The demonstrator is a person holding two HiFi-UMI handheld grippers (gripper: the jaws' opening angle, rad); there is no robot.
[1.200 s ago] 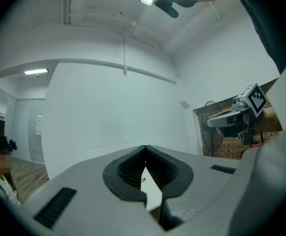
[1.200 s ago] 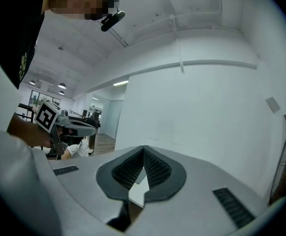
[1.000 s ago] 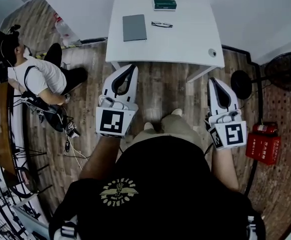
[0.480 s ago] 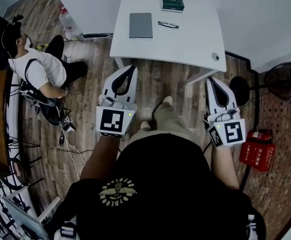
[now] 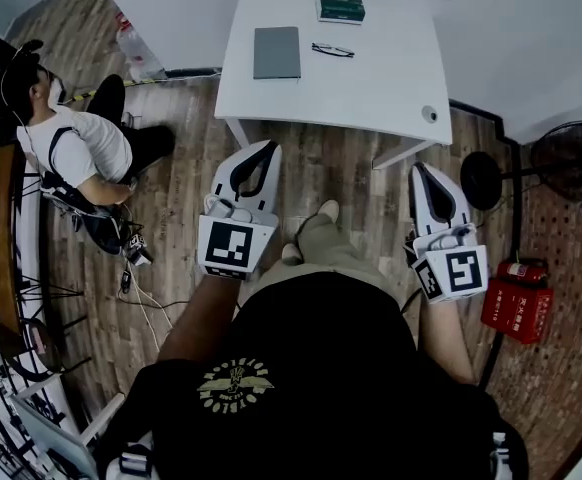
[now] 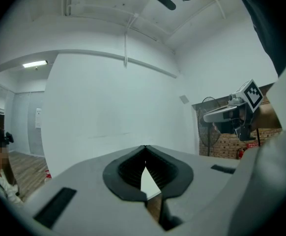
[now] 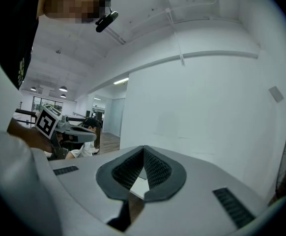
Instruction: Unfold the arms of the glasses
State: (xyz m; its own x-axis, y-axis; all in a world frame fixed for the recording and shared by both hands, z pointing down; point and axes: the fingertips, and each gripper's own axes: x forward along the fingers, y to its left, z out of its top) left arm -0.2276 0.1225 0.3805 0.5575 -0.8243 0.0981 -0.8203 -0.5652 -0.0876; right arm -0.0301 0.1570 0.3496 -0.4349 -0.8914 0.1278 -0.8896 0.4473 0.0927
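To the left of the white table (image 5: 371, 88), a person (image 5: 81, 153) sits on the wooden floor among cables. Your left gripper (image 5: 269, 148) is clenched, its jaws meeting at the tips with nothing between them. It hangs over the floor just short of the table's near edge, by the left front corner, and touches nothing.

On the table, a grey pad (image 5: 276, 52) lies flat towards the left side. The glasses (image 5: 332, 50) rest just right of the pad, near the table's middle and well apart from both of your grippers. They are too small here to tell how their arms stand. A green box (image 5: 340, 8) sits beyond the glasses, close to the table's far edge.

Your right gripper (image 5: 418, 169) is also clenched and empty, held over the floor off the table's right front corner. Further right of the table stand a black fan (image 5: 571, 153) and a red extinguisher box (image 5: 516, 303).
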